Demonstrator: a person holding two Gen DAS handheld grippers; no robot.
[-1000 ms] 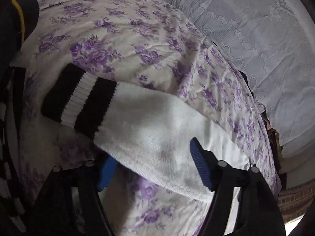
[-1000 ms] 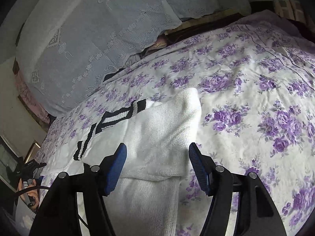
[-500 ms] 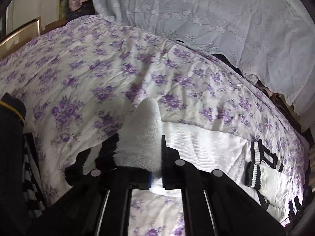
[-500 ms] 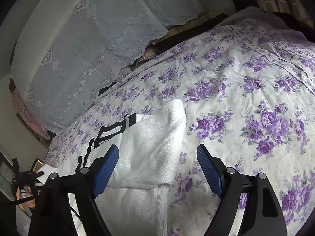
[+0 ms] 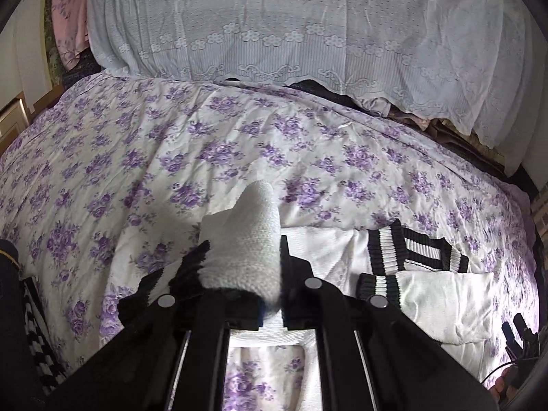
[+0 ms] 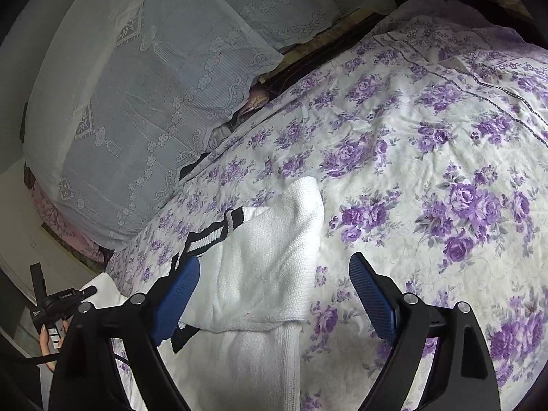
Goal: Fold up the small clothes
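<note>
A white knit sweater (image 5: 322, 253) with black-and-white striped trim (image 5: 414, 250) lies flat on the floral bedspread (image 5: 137, 157). My left gripper (image 5: 270, 284) is shut on one sleeve (image 5: 250, 239), which rises bunched above the jaws, its black cuff hanging at the left. In the right wrist view the other sleeve (image 6: 274, 257) lies folded across the sweater body. My right gripper (image 6: 274, 294) hovers over that fold with its jaws opening. Its blue pads (image 6: 373, 298) stand wide on either side and do not touch the cloth.
A long lace-covered bolster (image 5: 291, 27) runs along the far side of the bed. A dark striped garment (image 5: 34, 325) lies at the left edge. A hand holding the other gripper's handle (image 6: 54, 304) shows at the lower left of the right wrist view.
My left gripper shut on the sleeve, lifted it off the bed and swung it toward the sweater's body. The right gripper's jaws widened over the folded sleeve and barely moved.
</note>
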